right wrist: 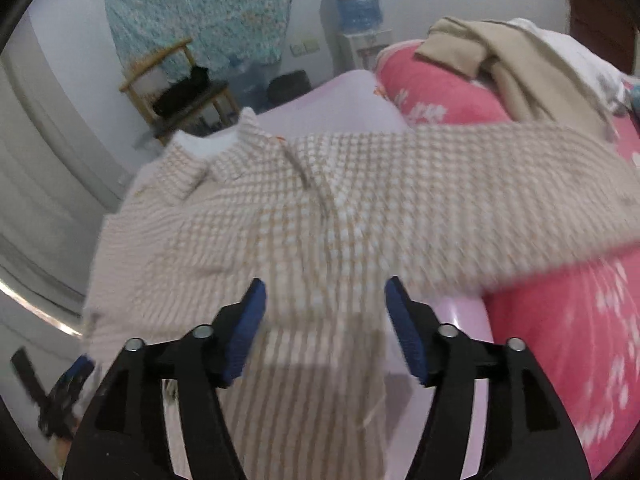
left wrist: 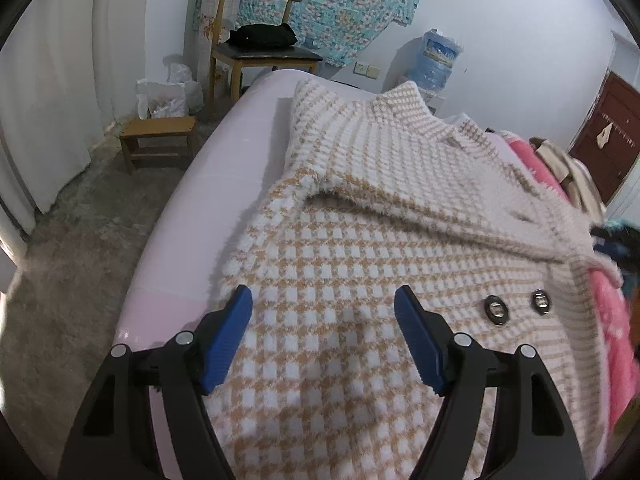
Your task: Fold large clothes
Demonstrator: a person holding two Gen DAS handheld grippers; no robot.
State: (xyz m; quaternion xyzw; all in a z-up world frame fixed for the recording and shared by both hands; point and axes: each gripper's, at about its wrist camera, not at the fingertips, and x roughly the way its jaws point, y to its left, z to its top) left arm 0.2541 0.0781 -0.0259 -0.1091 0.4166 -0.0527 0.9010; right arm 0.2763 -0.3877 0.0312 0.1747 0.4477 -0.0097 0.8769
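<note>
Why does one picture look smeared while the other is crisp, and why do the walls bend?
Left wrist view: sharp, the fuzzy tan-and-white checked coat and its two dark round buttons read clearly. Right wrist view: motion blur streaks the same coat and the pink floral quilt. Both views: fisheye lenses curve the walls, with dark corners.

one checked coat (left wrist: 360,240); two buttons (left wrist: 496,309), one chair (left wrist: 256,40), one stool (left wrist: 158,140)

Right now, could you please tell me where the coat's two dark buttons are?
In the left wrist view, the two dark buttons sit on the houndstooth coat, just right of the open left gripper, near the pink blanket.
</note>
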